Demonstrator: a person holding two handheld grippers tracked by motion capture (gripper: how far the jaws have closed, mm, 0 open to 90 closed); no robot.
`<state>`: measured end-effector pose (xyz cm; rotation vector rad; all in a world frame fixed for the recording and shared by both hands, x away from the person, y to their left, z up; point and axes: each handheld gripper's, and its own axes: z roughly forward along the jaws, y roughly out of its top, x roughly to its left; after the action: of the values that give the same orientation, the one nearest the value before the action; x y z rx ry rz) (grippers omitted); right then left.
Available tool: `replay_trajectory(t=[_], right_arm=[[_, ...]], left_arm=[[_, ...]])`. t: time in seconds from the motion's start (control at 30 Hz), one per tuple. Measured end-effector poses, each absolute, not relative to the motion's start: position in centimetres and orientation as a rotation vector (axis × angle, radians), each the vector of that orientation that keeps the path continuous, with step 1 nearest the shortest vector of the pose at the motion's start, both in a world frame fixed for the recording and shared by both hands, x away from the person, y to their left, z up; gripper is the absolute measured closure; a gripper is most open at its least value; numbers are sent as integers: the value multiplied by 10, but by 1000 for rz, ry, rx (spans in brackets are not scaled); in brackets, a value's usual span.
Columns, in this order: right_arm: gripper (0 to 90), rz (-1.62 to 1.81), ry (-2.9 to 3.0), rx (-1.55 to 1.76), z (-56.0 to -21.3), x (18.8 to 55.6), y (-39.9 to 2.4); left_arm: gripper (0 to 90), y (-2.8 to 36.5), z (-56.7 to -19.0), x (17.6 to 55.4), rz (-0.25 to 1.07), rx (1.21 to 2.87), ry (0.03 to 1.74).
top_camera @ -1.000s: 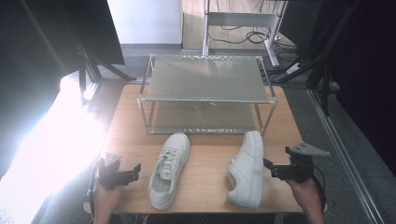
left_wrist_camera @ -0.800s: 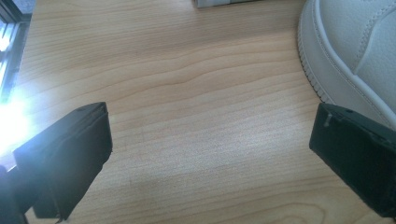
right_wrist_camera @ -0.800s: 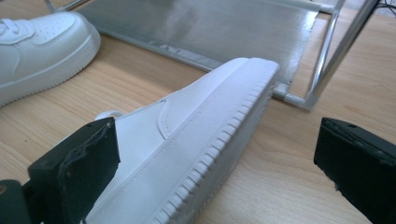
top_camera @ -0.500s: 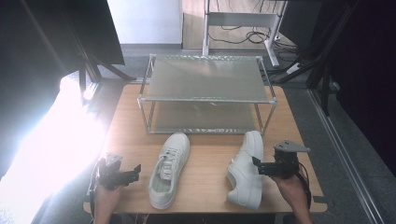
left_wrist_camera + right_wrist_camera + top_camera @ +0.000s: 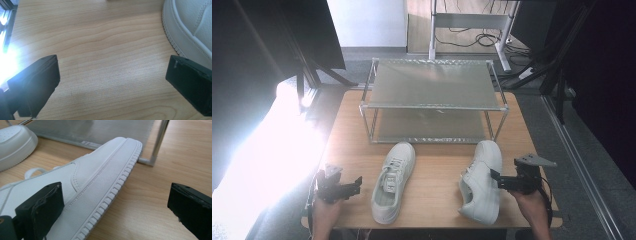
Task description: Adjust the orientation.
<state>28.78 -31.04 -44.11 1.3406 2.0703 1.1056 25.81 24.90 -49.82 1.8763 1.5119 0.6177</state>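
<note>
left gripper (image 5: pixel 354 183): fingers spread, holding nothing | right gripper (image 5: pixel 496 178): fingers spread beside right shoe (image 5: pixel 482 179)

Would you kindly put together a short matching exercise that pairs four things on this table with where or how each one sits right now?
Things:
1. white sneaker on its side
2. upright white sneaker
3. two-tier metal mesh rack
4. left claw

Places or states:
A. open over bare wood at the table's near left
B. at the back of the wooden table
C. sole turned toward the open right claw
D. laces up, between the other shoe and the left claw

Pairs: 1-C, 2-D, 3-B, 4-A
</note>
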Motion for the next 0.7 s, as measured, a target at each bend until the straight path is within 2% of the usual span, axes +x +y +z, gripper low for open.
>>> replay_trajectory(t=[0.3, 0.53, 0.7], right_arm=[[12, 1083, 2009, 1414, -445, 278, -338], [48, 1015, 1989, 1495, -455, 270, -365], [138, 973, 1978, 1545, -464, 271, -378]], left_arm=[[0, 248, -499, 258, 617, 1886, 1515], [0, 245, -500, 259, 612, 1898, 1511], [0, 245, -500, 259, 610, 1899, 1513]])
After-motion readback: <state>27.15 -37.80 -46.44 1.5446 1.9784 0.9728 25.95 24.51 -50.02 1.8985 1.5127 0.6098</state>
